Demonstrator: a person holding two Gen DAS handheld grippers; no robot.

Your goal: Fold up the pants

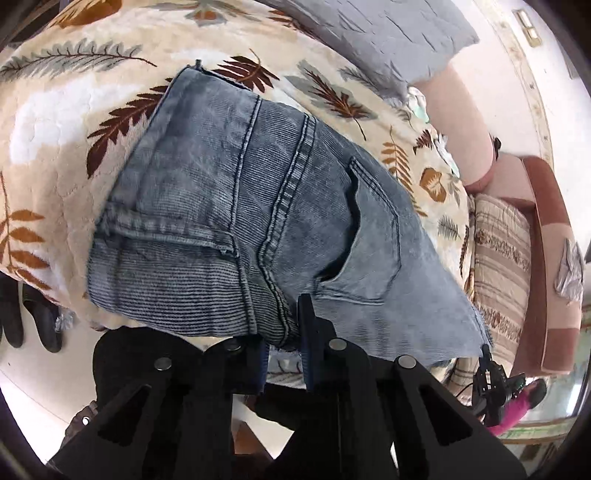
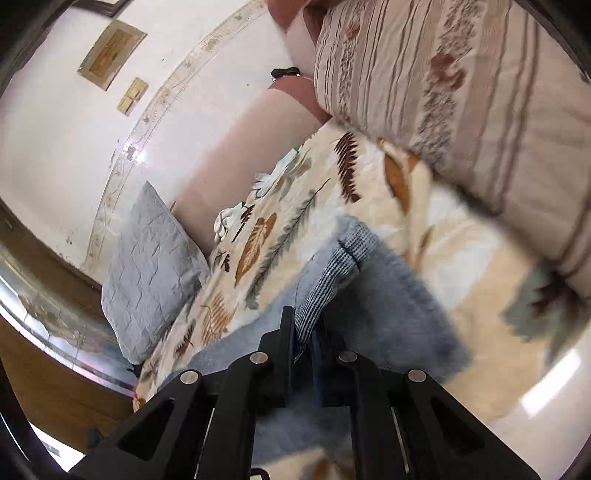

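Note:
Light blue denim pants (image 1: 236,206) lie folded on a leaf-print blanket (image 1: 74,122), back pocket and seams facing up. My left gripper (image 1: 284,338) is at the pants' near edge, shut on the denim by the thick seam. In the right wrist view the pants (image 2: 388,295) are blurred, with a ribbed fold of denim (image 2: 325,280) rising between the fingers. My right gripper (image 2: 304,330) is shut on that fold, just above the blanket (image 2: 461,258).
A grey quilted pillow (image 1: 373,33) (image 2: 151,266) lies at the bed's far side. A striped beige cushion (image 1: 502,258) (image 2: 461,92) sits beside the blanket. Pink headboard (image 1: 465,122), white wall (image 2: 55,129), dark shoes (image 1: 33,314) on the floor.

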